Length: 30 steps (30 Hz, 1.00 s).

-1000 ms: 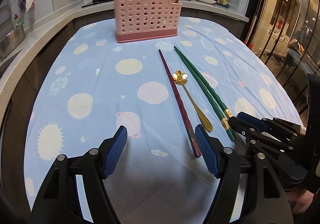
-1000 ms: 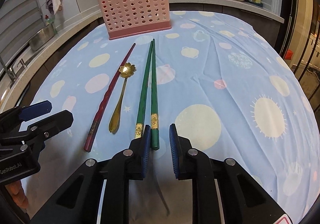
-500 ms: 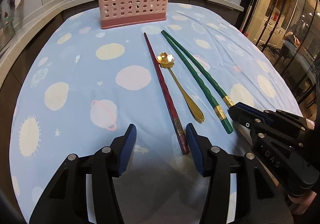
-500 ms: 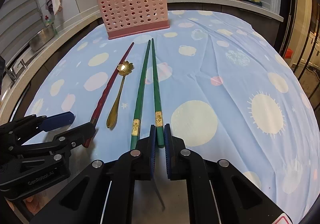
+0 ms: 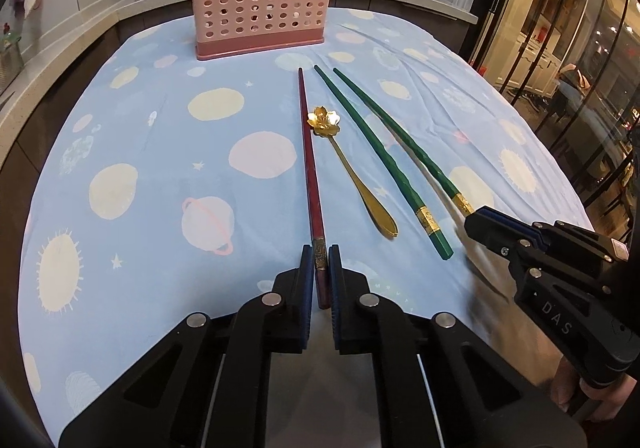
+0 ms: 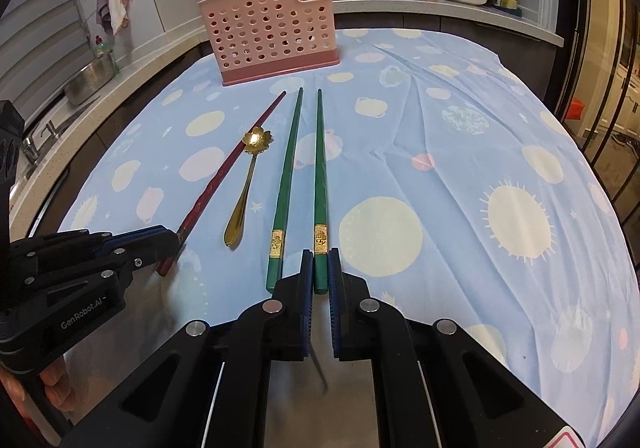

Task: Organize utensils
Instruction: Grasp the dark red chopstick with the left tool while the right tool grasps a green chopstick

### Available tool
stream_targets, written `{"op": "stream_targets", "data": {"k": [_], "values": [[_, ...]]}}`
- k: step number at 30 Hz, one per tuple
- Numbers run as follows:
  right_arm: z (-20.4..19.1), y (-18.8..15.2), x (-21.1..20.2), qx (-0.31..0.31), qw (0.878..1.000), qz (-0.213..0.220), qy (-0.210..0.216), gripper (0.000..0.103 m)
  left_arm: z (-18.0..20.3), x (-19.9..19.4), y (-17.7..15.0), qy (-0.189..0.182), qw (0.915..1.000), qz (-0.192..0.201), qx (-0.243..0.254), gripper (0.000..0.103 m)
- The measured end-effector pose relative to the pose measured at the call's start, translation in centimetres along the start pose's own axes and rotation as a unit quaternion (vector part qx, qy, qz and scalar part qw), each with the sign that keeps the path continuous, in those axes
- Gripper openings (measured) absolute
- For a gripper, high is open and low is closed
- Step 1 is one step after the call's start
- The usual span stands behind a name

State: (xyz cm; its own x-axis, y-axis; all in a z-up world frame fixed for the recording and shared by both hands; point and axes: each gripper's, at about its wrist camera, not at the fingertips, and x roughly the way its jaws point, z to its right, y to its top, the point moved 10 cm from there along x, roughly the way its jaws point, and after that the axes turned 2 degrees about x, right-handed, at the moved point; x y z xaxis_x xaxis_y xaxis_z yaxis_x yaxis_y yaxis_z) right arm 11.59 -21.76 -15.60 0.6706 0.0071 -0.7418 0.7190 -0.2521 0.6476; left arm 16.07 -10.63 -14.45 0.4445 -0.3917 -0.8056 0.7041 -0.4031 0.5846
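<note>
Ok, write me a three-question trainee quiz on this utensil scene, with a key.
1. True or false: the left hand-held gripper has the red chopstick between its pads.
2. Which lies between the red chopstick and the green chopsticks: A) gold spoon B) fork C) knife?
3. Fill in: the right hand-held gripper grips one ____ chopstick.

Key: 1 true, its jaws closing on the near end. 2 A. 3 green, the one farther from the spoon; the pink holder stands beyond.

Counted on cloth: two green chopsticks (image 6: 285, 183) (image 6: 320, 175), one red chopstick (image 5: 310, 171), one gold flower-bowl spoon (image 5: 348, 171). One pink perforated holder (image 5: 258, 1) at far end. Two grippers: left gripper (image 5: 320, 260), right gripper (image 6: 320, 268).
</note>
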Motion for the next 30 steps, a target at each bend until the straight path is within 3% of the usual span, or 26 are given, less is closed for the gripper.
{"op": "stream_targets", "data": {"k": [8, 12, 15, 16, 20, 24, 27, 30], "values": [[0.4, 2.7, -4.1, 0.01, 0.999, 0.048, 0.006, 0.007, -0.8, -3.8, 2.3, 0.002, 0.9989, 0.045, -0.009, 0.007], [0.5, 3.6, -5.4, 0.009, 0.998, 0.063, 0.008, 0.007, -0.5, -3.5, 2.1, -0.014, 0.9991, 0.039, -0.011, 0.009], [0.3, 3.2, -5.1, 0.01, 0.998, 0.058, 0.009, 0.007, 0.1, -1.6, 0.9, -0.009, 0.9998, 0.018, -0.003, 0.031], [0.3, 3.0, -4.8, 0.01, 0.998, 0.055, 0.01, 0.007, 0.2, -1.0, 0.5, -0.006, 0.9999, 0.012, 0.0, 0.034], [0.0, 2.0, -4.0, 0.01, 0.999, 0.042, 0.013, 0.007, 0.4, 1.0, -0.6, -0.007, 0.9999, -0.01, -0.004, 0.034], [-0.2, 1.5, -3.7, 0.01, 0.999, 0.037, 0.015, 0.007, 0.4, 1.0, -0.3, -0.003, 1.0, -0.001, 0.0, 0.032], [-0.2, 1.5, -3.7, 0.012, 0.999, 0.037, 0.015, 0.007, 0.2, 1.1, -0.4, -0.008, 1.0, -0.004, -0.003, 0.009], [-0.2, 1.5, -3.7, 0.013, 0.999, 0.038, 0.016, 0.007, -0.1, 0.7, -0.5, -0.014, 0.9998, -0.005, -0.011, 0.008]]}}
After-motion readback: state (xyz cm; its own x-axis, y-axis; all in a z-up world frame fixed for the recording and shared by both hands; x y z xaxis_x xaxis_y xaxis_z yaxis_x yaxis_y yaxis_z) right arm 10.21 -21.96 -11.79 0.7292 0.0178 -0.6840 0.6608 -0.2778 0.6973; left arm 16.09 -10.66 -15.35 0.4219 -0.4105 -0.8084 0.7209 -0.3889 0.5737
